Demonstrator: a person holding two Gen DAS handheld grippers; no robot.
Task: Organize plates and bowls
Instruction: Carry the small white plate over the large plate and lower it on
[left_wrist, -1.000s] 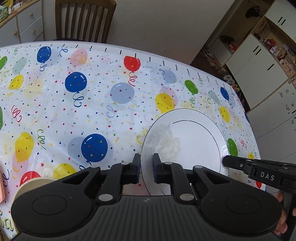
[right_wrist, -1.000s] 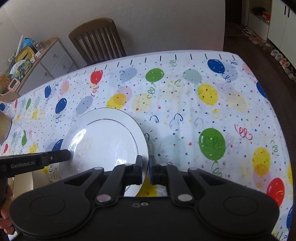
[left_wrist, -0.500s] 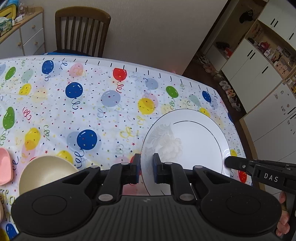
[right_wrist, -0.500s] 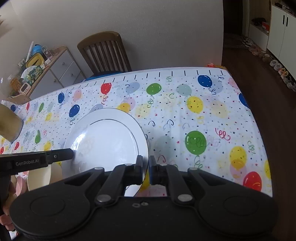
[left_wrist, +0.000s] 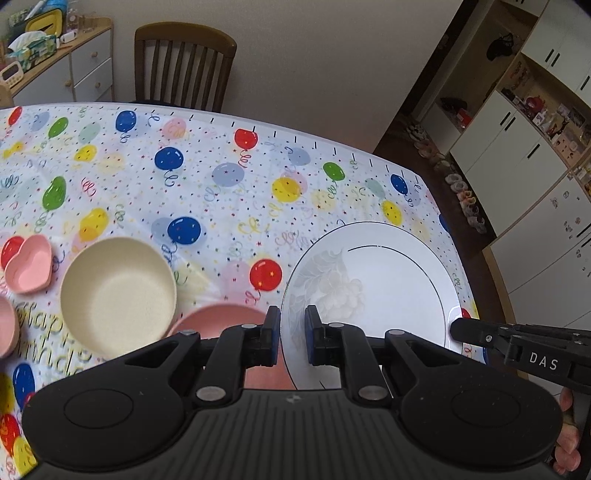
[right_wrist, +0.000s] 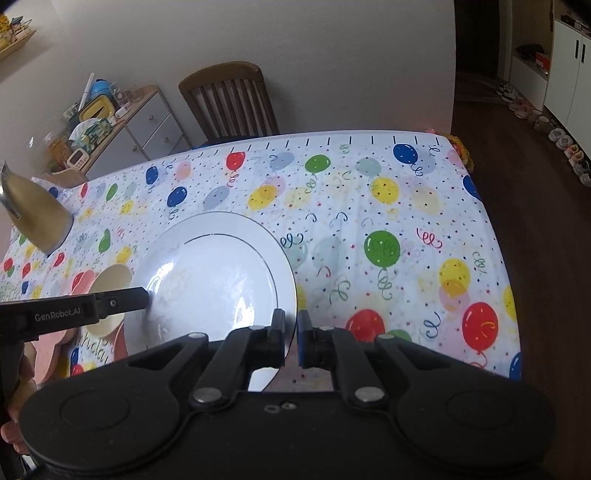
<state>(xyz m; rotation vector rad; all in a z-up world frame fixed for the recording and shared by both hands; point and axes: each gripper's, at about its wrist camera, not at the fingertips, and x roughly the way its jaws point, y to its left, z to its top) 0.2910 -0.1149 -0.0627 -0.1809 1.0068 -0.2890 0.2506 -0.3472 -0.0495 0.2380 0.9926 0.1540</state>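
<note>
Both grippers pinch the white plate by opposite edges and hold it clear of the table. The left gripper has its blue pads closed on the rim nearest it; the right gripper is pressed tight on the opposite rim, and its black fingertips show at the plate's far right edge in the left wrist view. The plate hangs roughly flat between the two, so neither hand is nearer; it is shared.

The relation that matters lies to the left. From the left gripper, the other dishes sit low and to the left of the plate: a cream bowl, a pink dish just beside it and partly under the gripper, a pink heart-shaped dish farther left, and the edge of another pink piece at the frame's border. Any stacking move would probably carry the plate that way, with the left hand leading.

The plate is glazed ceramic, round and shallow, with a thin dark ring inside the rim and a faint grey floral print on one side; it reflects light brightly and likely slips easily in a pinch. The bowls look matte and speckled, perhaps a fibre composite. The table wears a glossy balloon-print cloth. A wooden chair stands at the far side.
</note>
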